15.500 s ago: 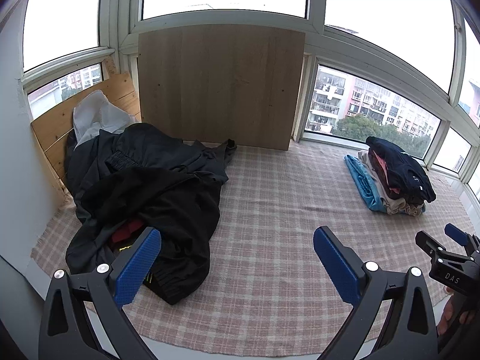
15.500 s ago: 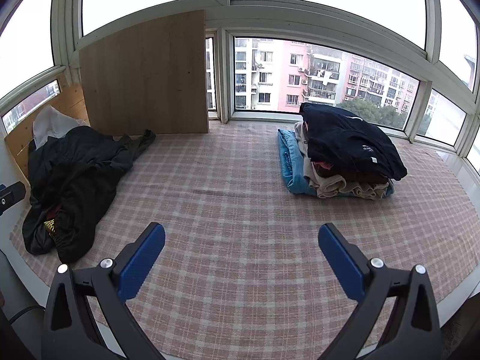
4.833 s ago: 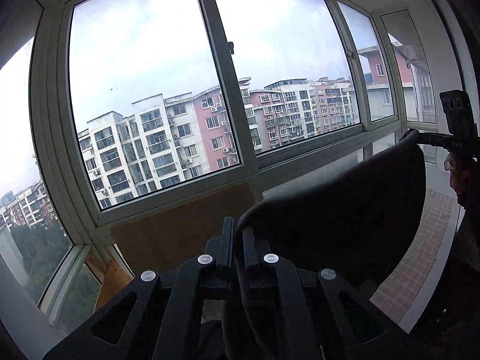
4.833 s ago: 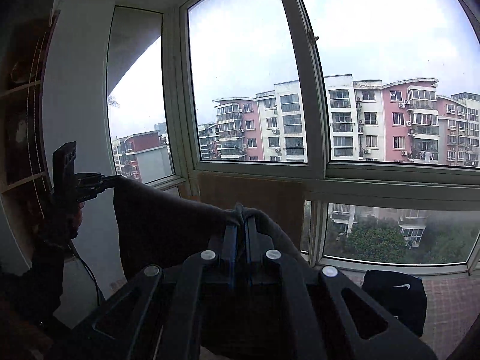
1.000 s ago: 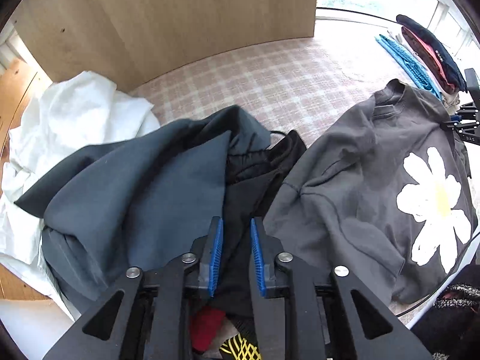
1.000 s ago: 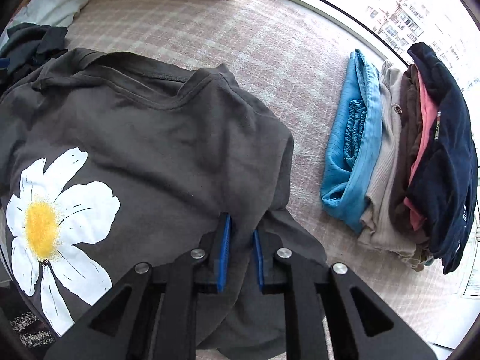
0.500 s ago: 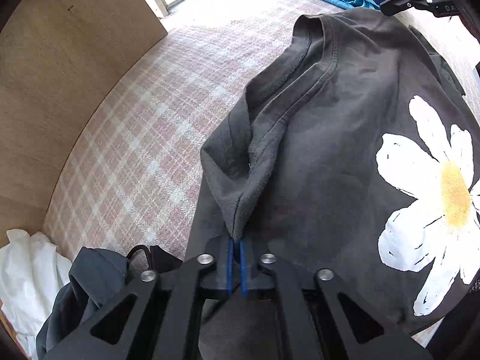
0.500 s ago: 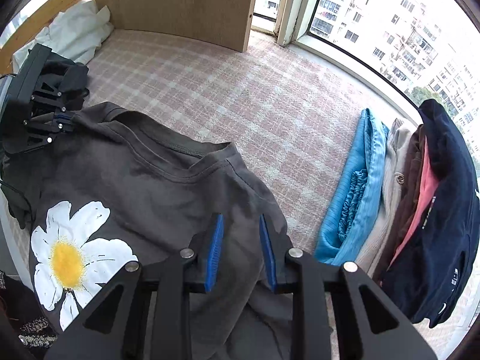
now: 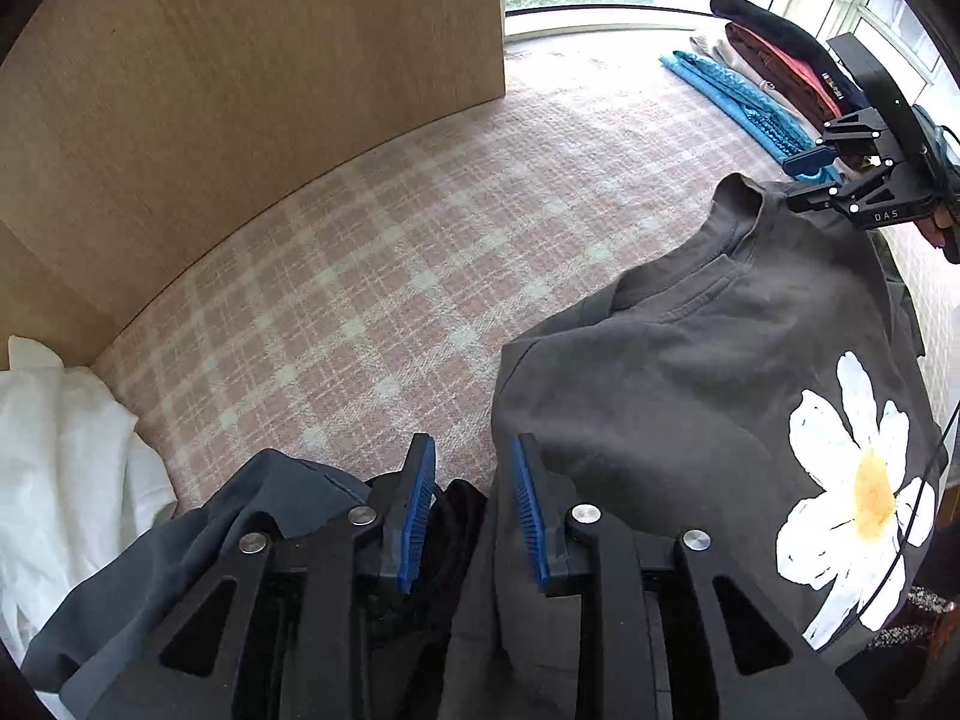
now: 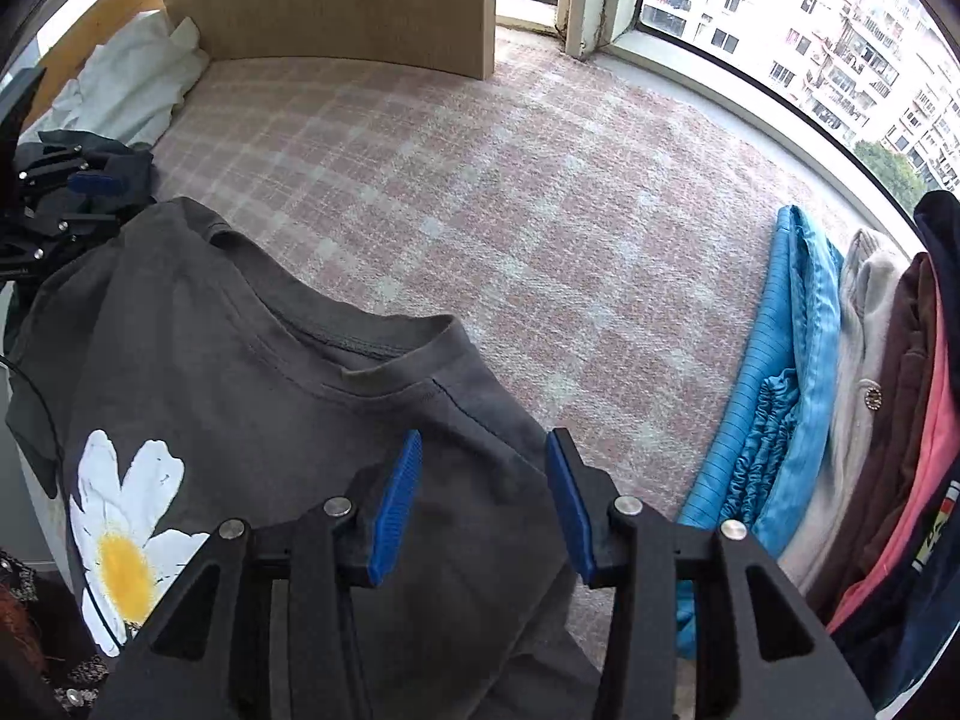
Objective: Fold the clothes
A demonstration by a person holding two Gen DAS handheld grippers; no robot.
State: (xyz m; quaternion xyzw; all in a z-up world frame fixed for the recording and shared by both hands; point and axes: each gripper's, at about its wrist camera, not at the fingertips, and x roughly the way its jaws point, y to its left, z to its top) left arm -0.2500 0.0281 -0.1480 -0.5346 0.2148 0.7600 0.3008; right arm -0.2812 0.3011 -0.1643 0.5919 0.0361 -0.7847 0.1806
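A dark grey T-shirt (image 9: pixel 690 390) with a white daisy print (image 9: pixel 864 492) lies spread face up on the plaid mat (image 9: pixel 390 270), collar toward the window. My left gripper (image 9: pixel 471 480) hovers over the shirt's left shoulder edge; its jaws are opening and the blue pads (image 9: pixel 420 510) press on nothing. In the right wrist view my right gripper (image 10: pixel 483 480) hangs over the T-shirt (image 10: pixel 240 390) at its other shoulder. Its jaws are also opening, with cloth below them but not pinched. Each gripper shows in the other's view: right gripper (image 9: pixel 840 180), left gripper (image 10: pixel 60 204).
A stack of folded clothes (image 10: pixel 870 420) sits on the mat's right side by the window. A wooden board (image 9: pixel 240 90) stands at the back. A white cloth (image 9: pixel 60 450) and a dark heap of clothes (image 9: pixel 210 540) lie at the left.
Half a second ago the left gripper was shut on a raised fold of the shirt's shoulder; it has let go and the shirt now lies flat. The right jaws have spread wider.
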